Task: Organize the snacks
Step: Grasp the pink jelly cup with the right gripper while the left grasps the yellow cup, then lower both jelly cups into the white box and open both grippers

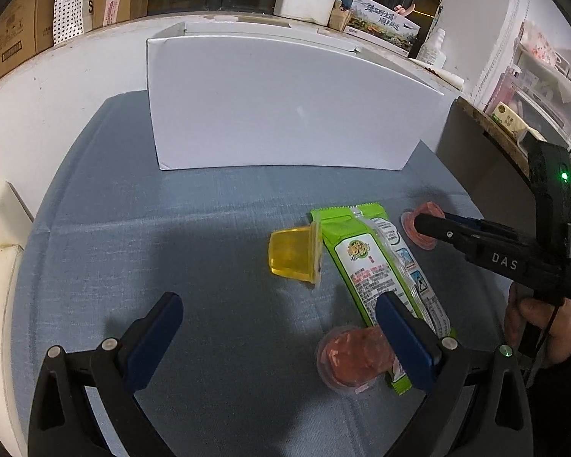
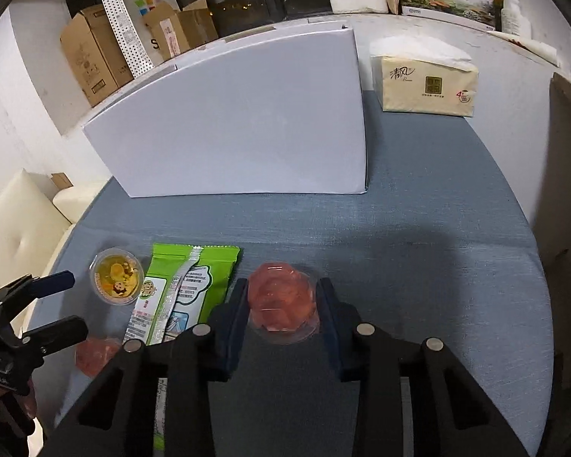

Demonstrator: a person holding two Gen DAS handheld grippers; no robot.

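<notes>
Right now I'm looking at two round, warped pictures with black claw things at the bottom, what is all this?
Those claws are hand-held tongs, one in each of a person's hands, each with a wide-angle camera looking along its fingers. So one picture is from the left tongs, the other from the right tongs.

On the blue tablecloth stand a big white box and a tissue pack. In front lie a yellow jelly cup tipped on its side, a green snack packet and two pink jelly cups.

The right tongs sit around one pink jelly cup, their pads at its sides. The left tongs are open and hold nothing; the other pink cup lies by their right finger.
</notes>
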